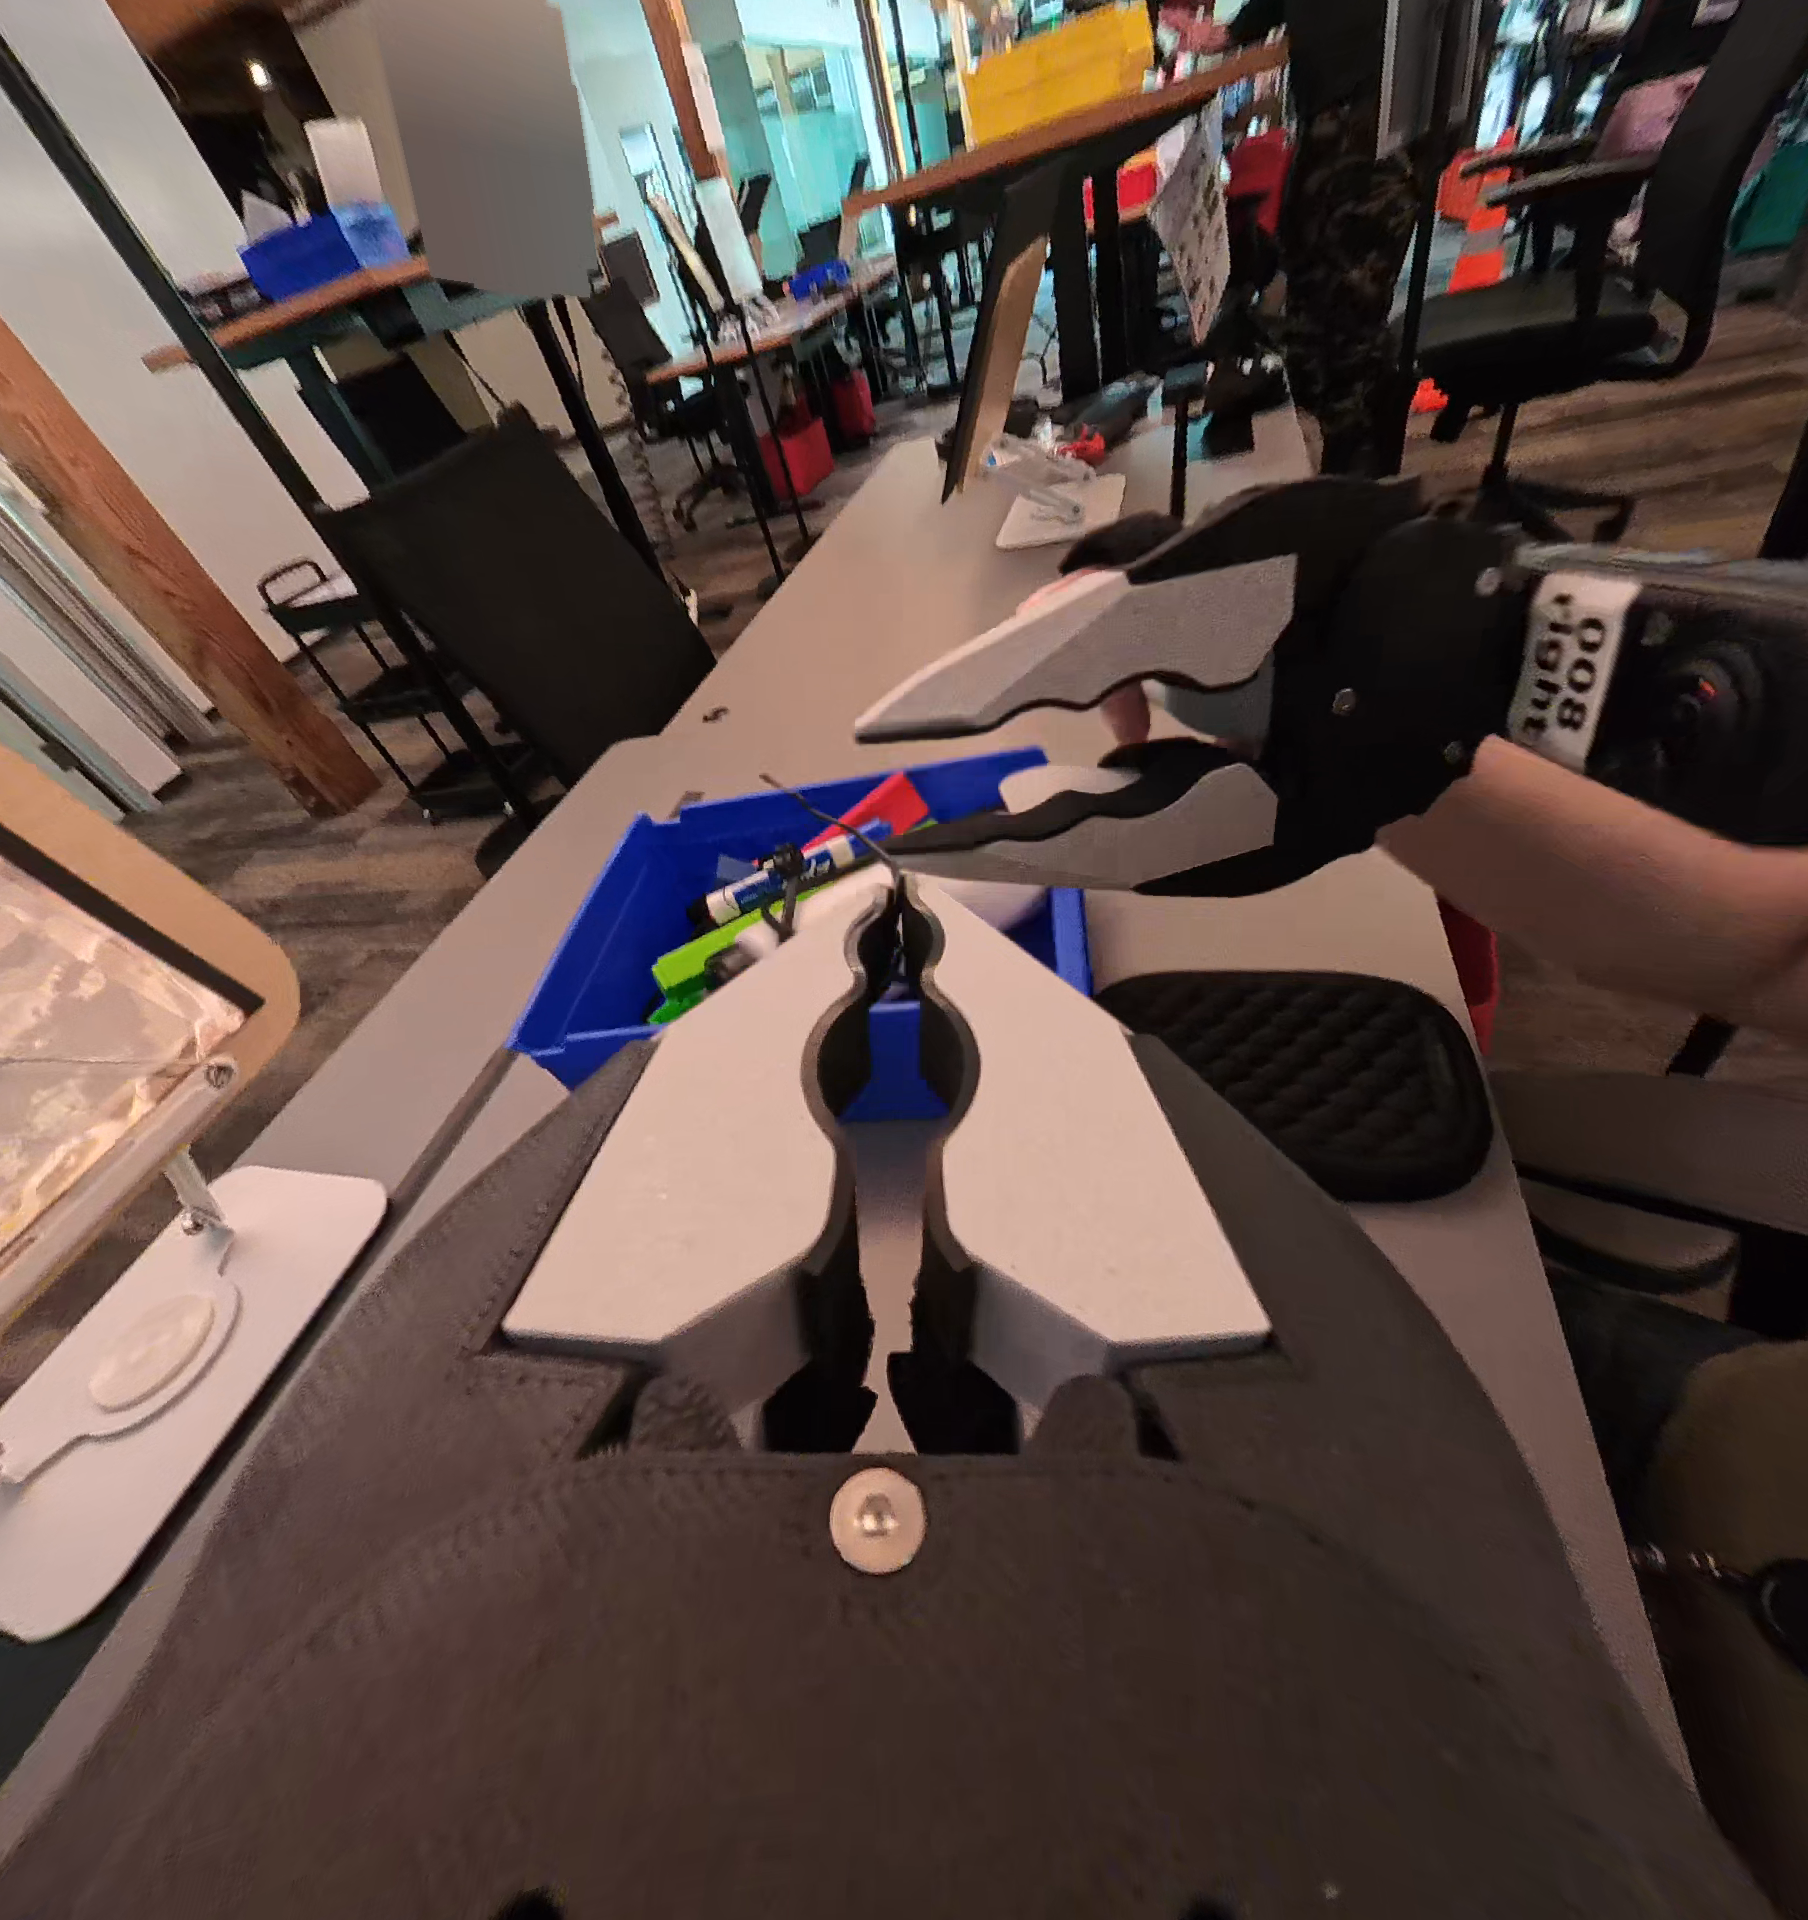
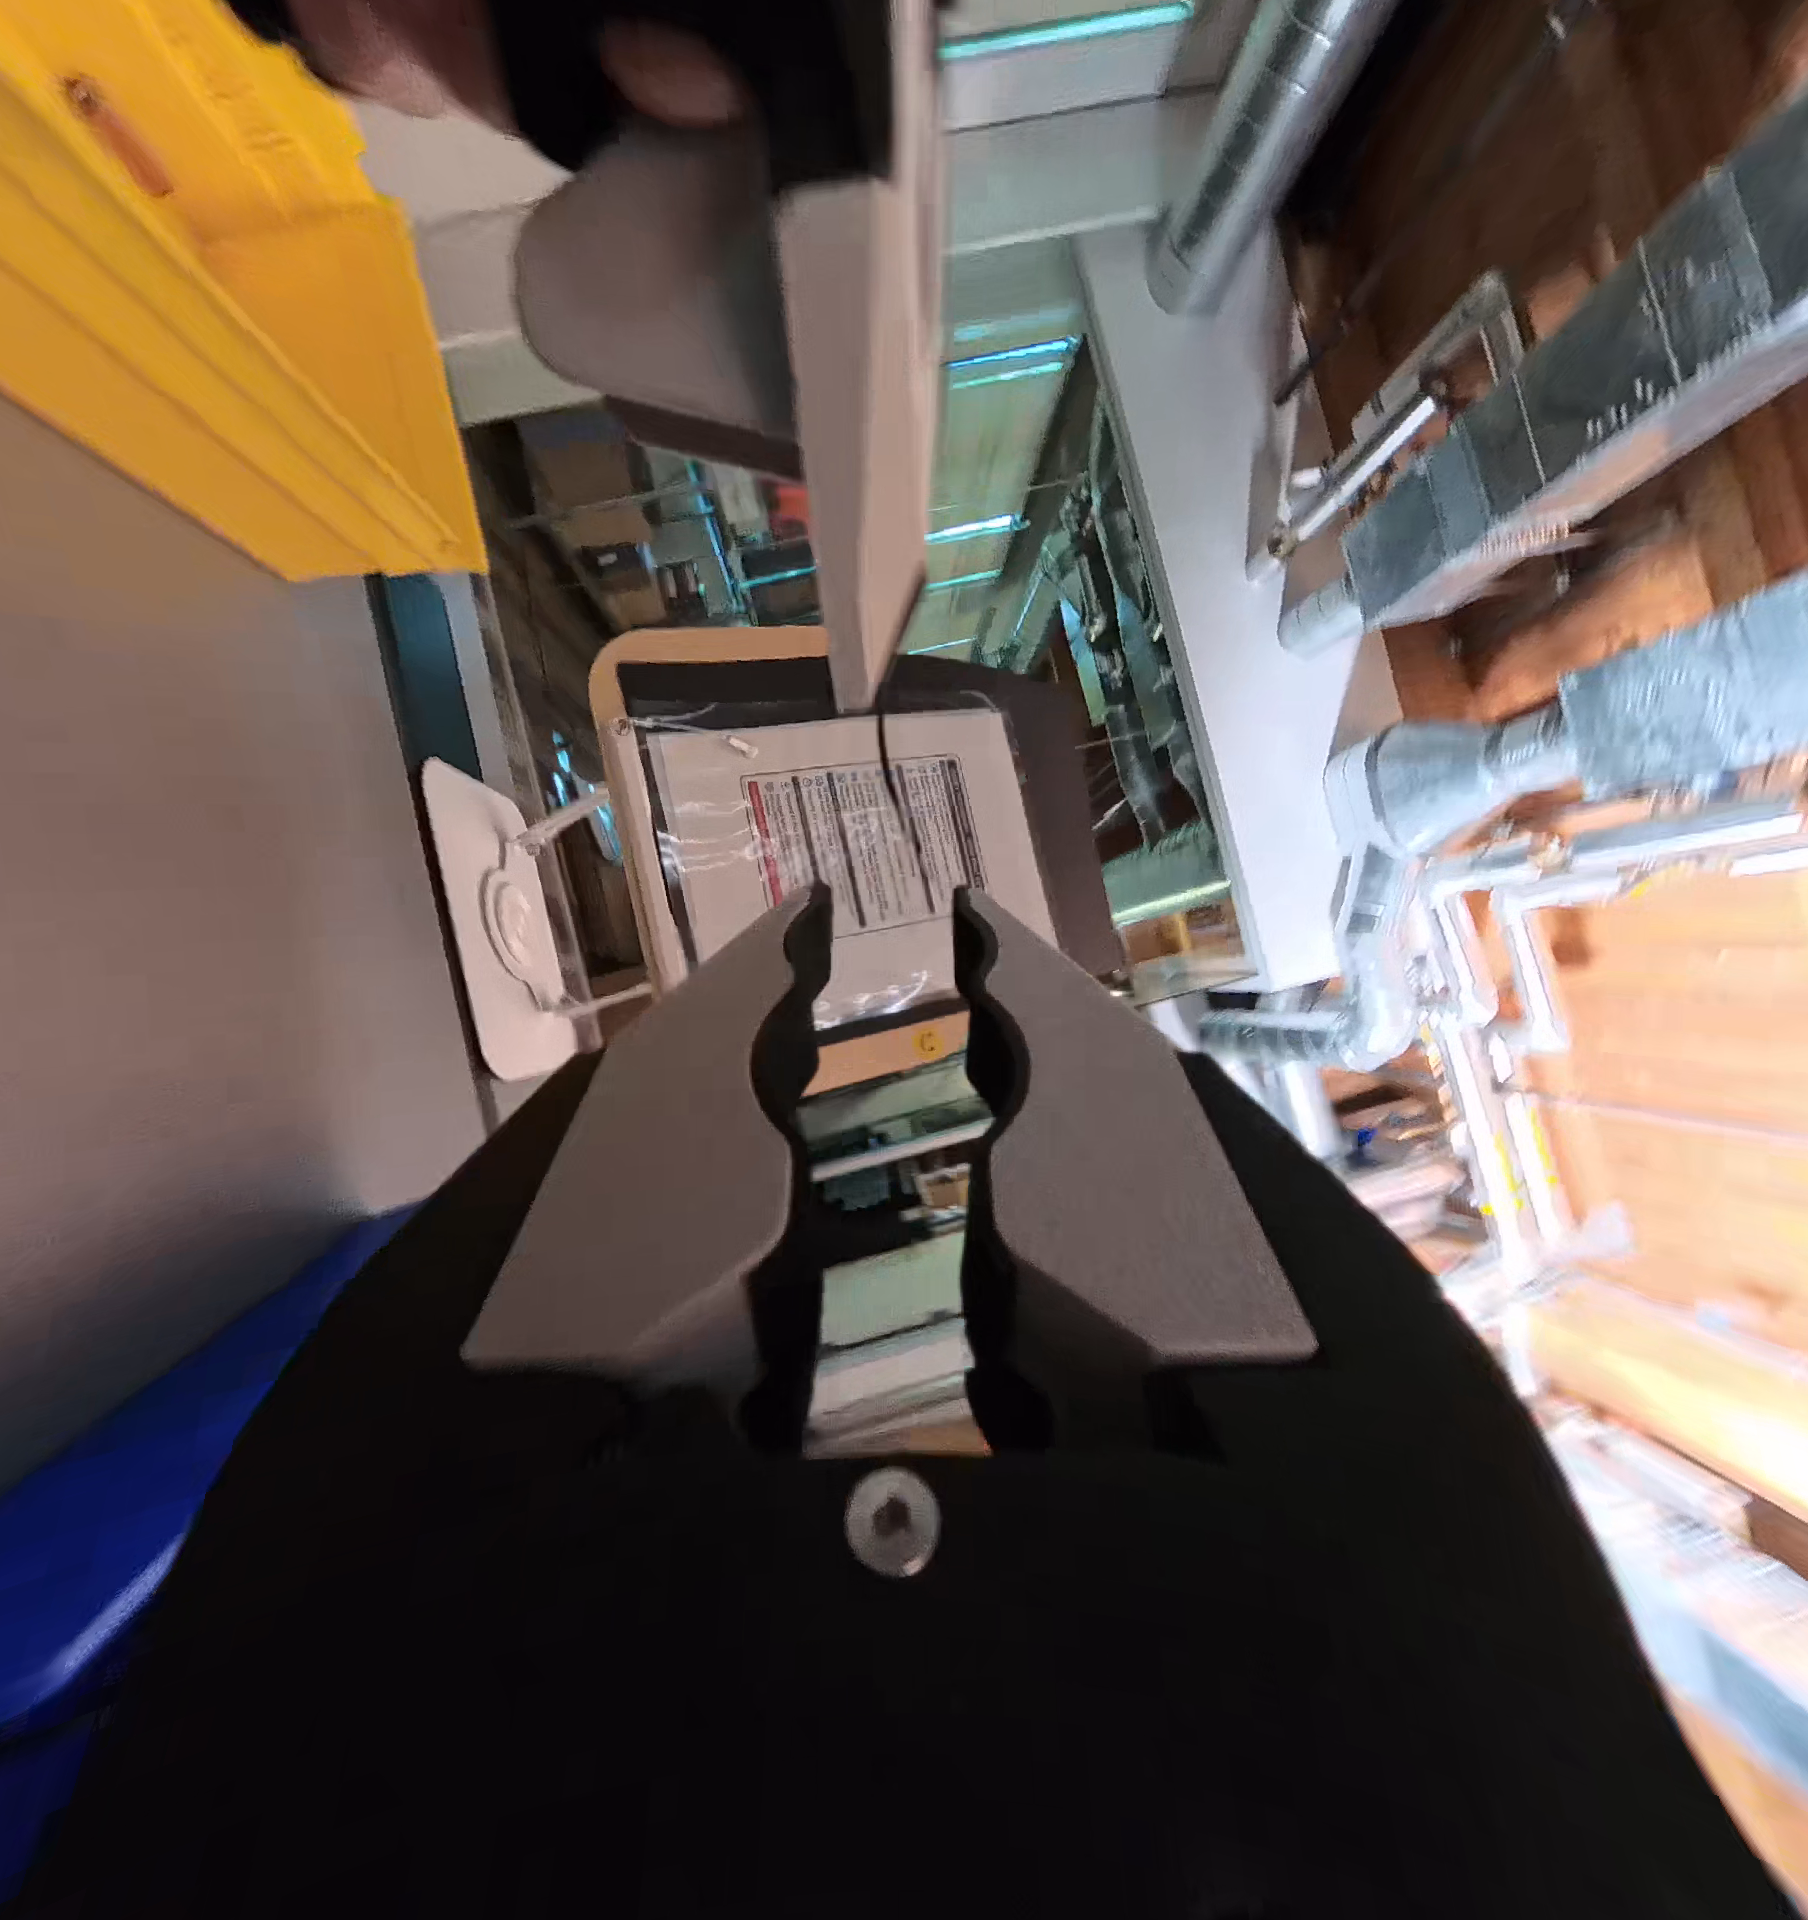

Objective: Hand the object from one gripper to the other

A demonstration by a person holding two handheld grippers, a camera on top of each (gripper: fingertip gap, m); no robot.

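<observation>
Nearest the lens we see the left gripper (image 1: 901, 914), its grey fingers pressed together at the tips and pinching a thin black zip tie (image 1: 827, 831), whose free tail arcs up and to the left above the blue bin (image 1: 609, 966). That bin rests on the grey surface (image 1: 827, 644) and holds markers and a green item; a black mesh pad (image 1: 1295, 1081) lies just beside it. From the right side comes the right gripper (image 1: 879, 784), rolled onto its side so that one finger sits above the other, with a clear gap between them; its lower fingertip lies close to the tie, apparently just short of contact, though the strand is too thin for us to be sure. In the right wrist view the same gripper (image 2: 892, 904) stands parted, and the tie (image 2: 884, 769) hangs as a dark line from the tip of the left gripper (image 2: 858, 686), just ahead of the open fingers. A bare forearm (image 1: 1658, 914) extends level behind the right gripper. We judge the handover to be at the approach step: the giver holds, the receiver has not yet closed. The next move calls for bringing the open fingers around the free tail, closing on it, and only then releasing the left grip.
</observation>
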